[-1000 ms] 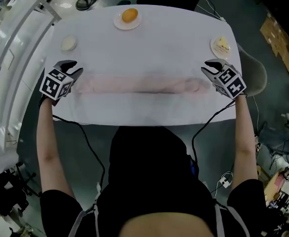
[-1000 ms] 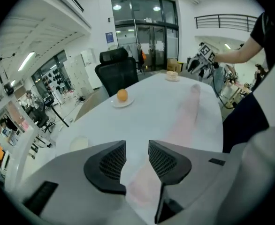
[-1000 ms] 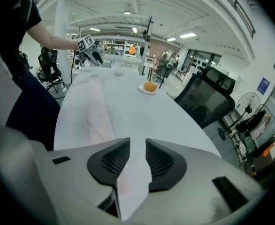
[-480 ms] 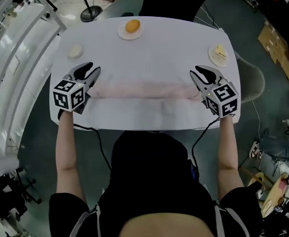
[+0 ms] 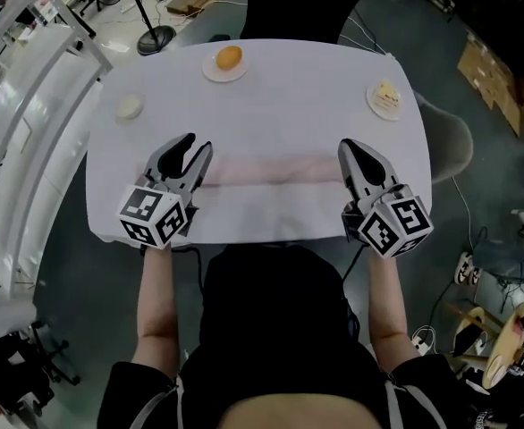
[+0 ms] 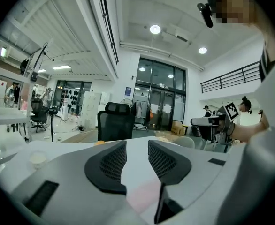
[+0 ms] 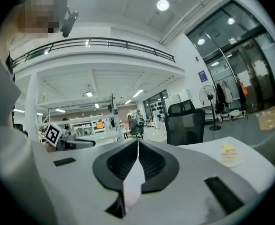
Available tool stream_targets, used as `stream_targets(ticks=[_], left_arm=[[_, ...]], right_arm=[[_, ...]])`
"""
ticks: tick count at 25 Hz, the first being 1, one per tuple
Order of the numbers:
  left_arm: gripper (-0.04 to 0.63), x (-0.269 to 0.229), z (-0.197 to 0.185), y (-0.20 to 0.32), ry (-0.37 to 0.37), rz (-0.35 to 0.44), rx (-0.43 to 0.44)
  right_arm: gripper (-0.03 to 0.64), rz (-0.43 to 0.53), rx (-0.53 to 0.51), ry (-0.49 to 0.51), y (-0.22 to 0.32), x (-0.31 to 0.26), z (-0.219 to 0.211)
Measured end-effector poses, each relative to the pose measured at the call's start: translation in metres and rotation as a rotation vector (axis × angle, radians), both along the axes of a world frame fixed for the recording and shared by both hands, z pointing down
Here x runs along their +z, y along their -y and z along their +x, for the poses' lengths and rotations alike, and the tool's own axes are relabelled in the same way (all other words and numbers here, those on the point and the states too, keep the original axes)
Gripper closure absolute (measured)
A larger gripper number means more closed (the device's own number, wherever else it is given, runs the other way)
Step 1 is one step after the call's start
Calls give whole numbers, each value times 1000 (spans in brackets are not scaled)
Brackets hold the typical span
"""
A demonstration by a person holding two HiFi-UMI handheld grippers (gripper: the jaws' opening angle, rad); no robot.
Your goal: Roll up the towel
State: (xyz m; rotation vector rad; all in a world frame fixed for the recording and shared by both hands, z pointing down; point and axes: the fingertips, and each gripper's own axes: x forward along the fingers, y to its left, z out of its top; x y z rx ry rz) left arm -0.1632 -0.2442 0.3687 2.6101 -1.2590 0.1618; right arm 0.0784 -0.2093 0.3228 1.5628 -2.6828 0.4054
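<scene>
grey left tool [image 5: 196,145] held level — jaws apart

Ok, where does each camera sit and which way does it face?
Head view: head-mounted, steeply down on the table, towel, left gripper, right gripper, forearms.
Left gripper view: on it, level across the table between open, empty jaws.
Right gripper view: likewise, jaws just closed on nothing.
Shared: both gripper views show the person, the black chair, the other gripper.
</scene>
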Motion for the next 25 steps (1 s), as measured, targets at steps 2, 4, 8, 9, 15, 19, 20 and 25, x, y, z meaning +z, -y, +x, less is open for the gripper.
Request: stream_targets(ticks=[2,4,8,9,15,19,20,25], left_arm=[[460,5,14,-9,-10,2,2],[492,10,26,-19,-29,-1,-1],[541,21,49,-38,-51,-6,-8],[552,25,54,-42,-54,-8,-10],[588,45,75,-60,-21,3,-51],[589,49,84,-64,-18,3,-66],[589,49,85,-64,-15,5,-72],[589,55,84,-67,18,11,-101]], right_arm=[[611,-6,12,85,-8,1,3],[611,-21,13,124,-15,8,5],[612,-33,36,142,-28,28,15],[612,-34,42,143,-30,33,16],[612,-24,66,23,-38,63,19],[614,-26,33,-30,-40,74,21],[614,-28,22,-36,-40,76,21],[614,-34,-24,-46,-39,83,26]])
